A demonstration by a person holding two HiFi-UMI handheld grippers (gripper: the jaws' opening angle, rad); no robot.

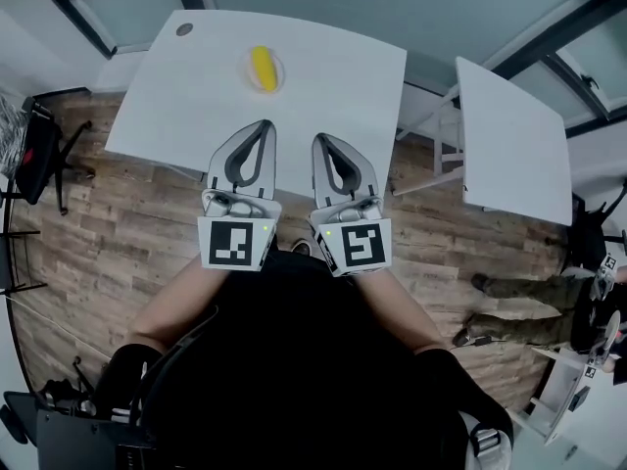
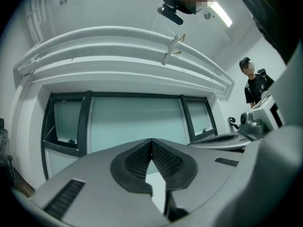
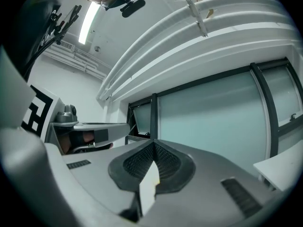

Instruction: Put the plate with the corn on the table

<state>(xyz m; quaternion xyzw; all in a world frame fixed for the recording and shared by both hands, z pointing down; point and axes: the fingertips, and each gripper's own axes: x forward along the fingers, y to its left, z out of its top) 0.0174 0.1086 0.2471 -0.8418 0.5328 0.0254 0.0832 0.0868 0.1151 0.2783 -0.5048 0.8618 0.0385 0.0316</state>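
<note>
The plate (image 1: 263, 70) sits on the white table (image 1: 196, 106), toward its far side and well in from every edge, with the yellow corn (image 1: 263, 67) lying across it. By the look of it, the task is done. That spot seems a safe one, since nothing else is near enough to knock it; only a small grey disc (image 1: 184, 29) lies at the table's far left corner, well apart.

You hold both tongs side by side close to your body, near the table's front edge, pointing roughly level toward the windows (image 2: 137, 119). The left gripper (image 1: 265, 123) is clenched with nothing in it, its ribbed pads meeting at the tip. The right gripper (image 1: 319, 137) is clenched and empty too. Neither touches the plate, which suggests a rest pose rather than a reach.

Around you, a second table (image 1: 514, 140) stands to the right across a gap of wooden floor, a dark chair (image 1: 39, 145) stands at the left, and a person (image 1: 529, 306) stands off to the right. None of them lies between you and the plate.
</note>
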